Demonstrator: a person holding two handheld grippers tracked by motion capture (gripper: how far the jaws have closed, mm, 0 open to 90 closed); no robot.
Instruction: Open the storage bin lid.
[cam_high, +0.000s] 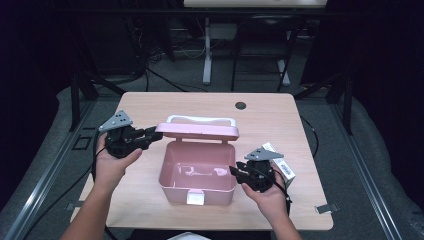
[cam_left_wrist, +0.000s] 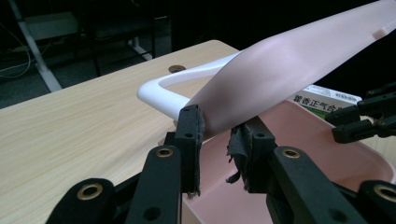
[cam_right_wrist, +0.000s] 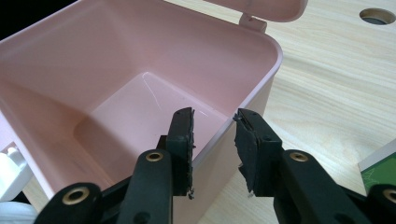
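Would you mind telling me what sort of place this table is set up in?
Probably a lab or recording workspace: a small wooden table stands among dark metal frames, loose cables cross the grey floor, and another desk's white leg stands behind.

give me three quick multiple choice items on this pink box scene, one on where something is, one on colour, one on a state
1. Where does the small white and green carton lie?
A. inside the box
B. on the table right of the box
C. on the lid

2. What colour is the handle on the lid?
A. white
B. black
C. pink

3. How is the pink box?
A. latched shut
B. on its side
C. open with nothing inside

Key: 1 B, the high view shows it on the wood beside the right gripper. 2 A, the loop is white against the pink lid. 3 C, the lid is raised at the left gripper and the bare floor shows.
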